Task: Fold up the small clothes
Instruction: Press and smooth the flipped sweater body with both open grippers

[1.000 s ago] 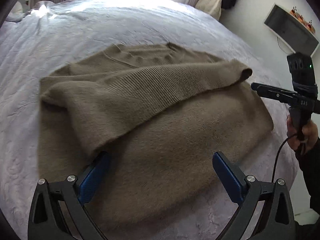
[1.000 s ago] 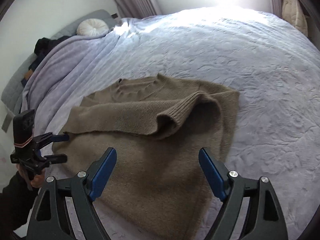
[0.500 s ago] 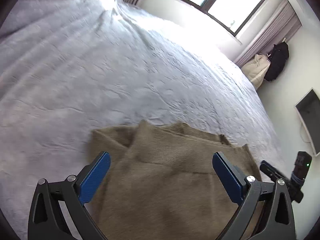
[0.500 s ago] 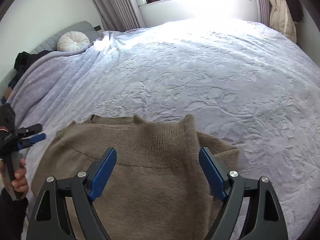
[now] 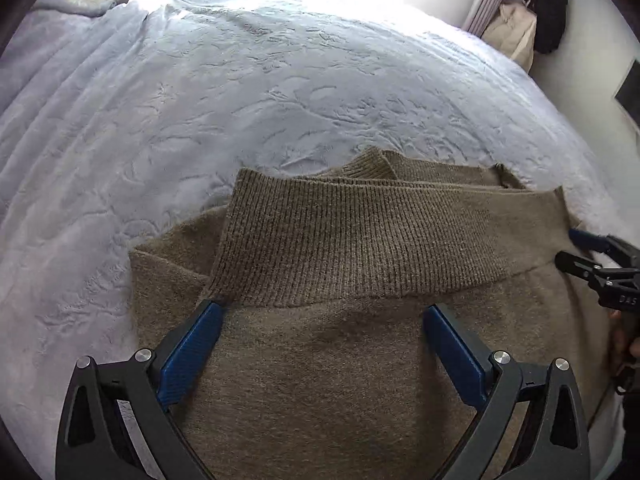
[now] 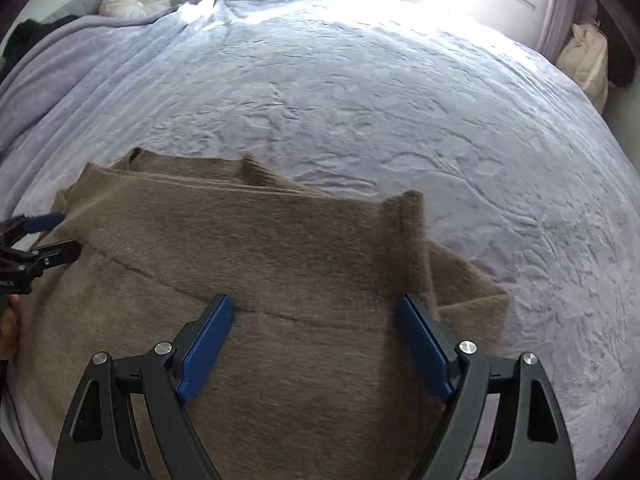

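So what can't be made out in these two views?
- Sweater: near edge cut off by the frame bottom in both views.
- Sleeves: buried under the folded ribbed hem.
- Person: only a hand at the right wrist view's left edge.

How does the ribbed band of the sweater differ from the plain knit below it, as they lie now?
The ribbed band shows vertical ridges; the plain knit looks smooth and fuzzy. The band lies folded over on top, stretching across the sweater; the plain knit lies under it, nearer the cameras. Both are the same brown, resting on the bedspread.
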